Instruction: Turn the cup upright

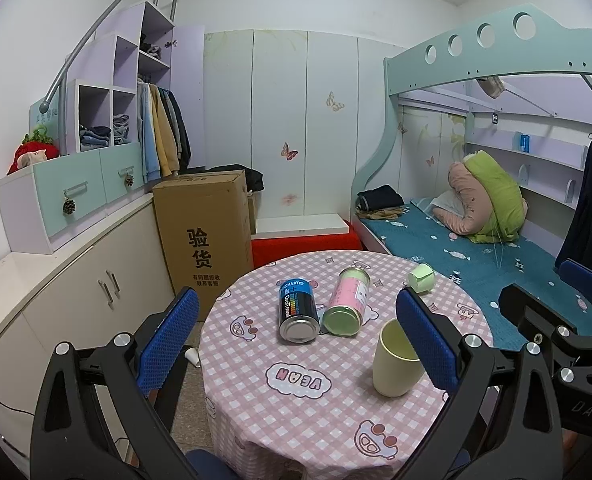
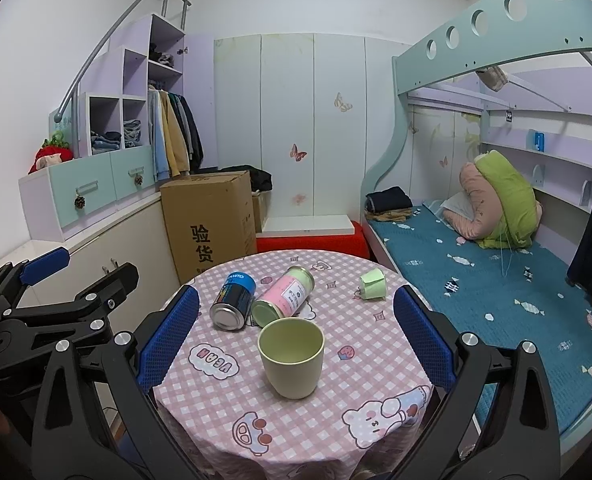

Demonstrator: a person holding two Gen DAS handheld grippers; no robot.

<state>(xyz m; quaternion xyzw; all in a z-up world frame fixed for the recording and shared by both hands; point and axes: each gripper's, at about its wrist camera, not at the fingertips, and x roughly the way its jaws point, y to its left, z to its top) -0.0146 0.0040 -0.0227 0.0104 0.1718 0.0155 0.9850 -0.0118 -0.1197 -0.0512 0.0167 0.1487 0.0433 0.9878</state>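
Note:
A pale yellow-green cup [image 2: 292, 358] stands upright, mouth up, on the round table with a pink checked cloth [image 2: 315, 420]. In the left wrist view the cup [image 1: 395, 360] is at the right, partly behind my left gripper's right finger. My right gripper [image 2: 296, 340] is open and empty, its blue pads on either side of the cup and apart from it. My left gripper [image 1: 299, 340] is open and empty above the table's near left part.
A black-and-blue can [image 1: 297, 312] and a pink can [image 1: 345, 302] lie on their sides mid-table. A small green paper cup [image 1: 420, 278] lies tipped at the far right edge. A cardboard box [image 1: 204, 232] and cabinets stand left, a bed [image 1: 475, 264] right.

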